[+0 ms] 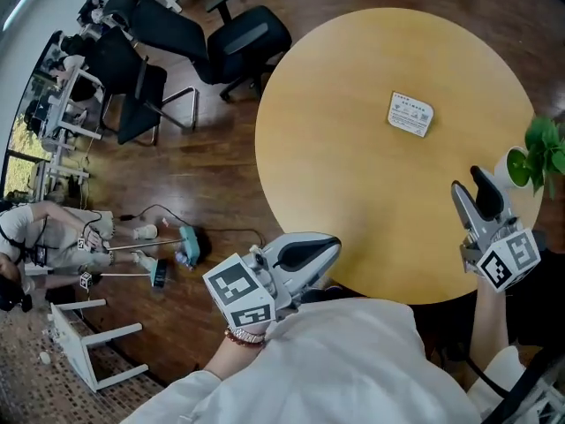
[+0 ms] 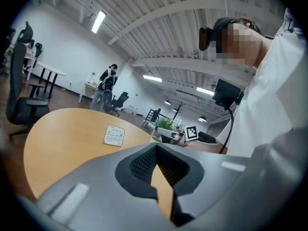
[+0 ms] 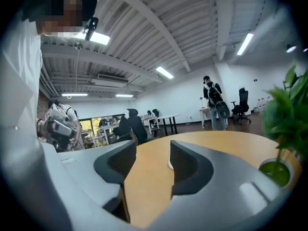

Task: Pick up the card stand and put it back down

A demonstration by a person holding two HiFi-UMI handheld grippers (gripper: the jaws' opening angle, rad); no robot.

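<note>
The card stand (image 1: 410, 113) is a small white printed card standing on the far right part of the round wooden table (image 1: 353, 175). The left gripper view shows the card stand (image 2: 114, 135) well ahead of the jaws. My left gripper (image 1: 332, 245) hovers at the table's near edge, shut and empty, its tips meeting in its own view (image 2: 156, 147). My right gripper (image 1: 470, 184) is at the table's right edge, open, with only bare tabletop between its fingers (image 3: 153, 148). A white sliver of the card stand (image 3: 169, 164) peeks out beside the right finger.
A green plant (image 1: 540, 148) in a white pot stands at the table's right rim, close to my right gripper, and shows again as leaves (image 3: 284, 121). Black office chairs (image 1: 238, 38) stand beyond the table's left. A person (image 1: 53, 232) and a white stool (image 1: 84, 334) are at the left.
</note>
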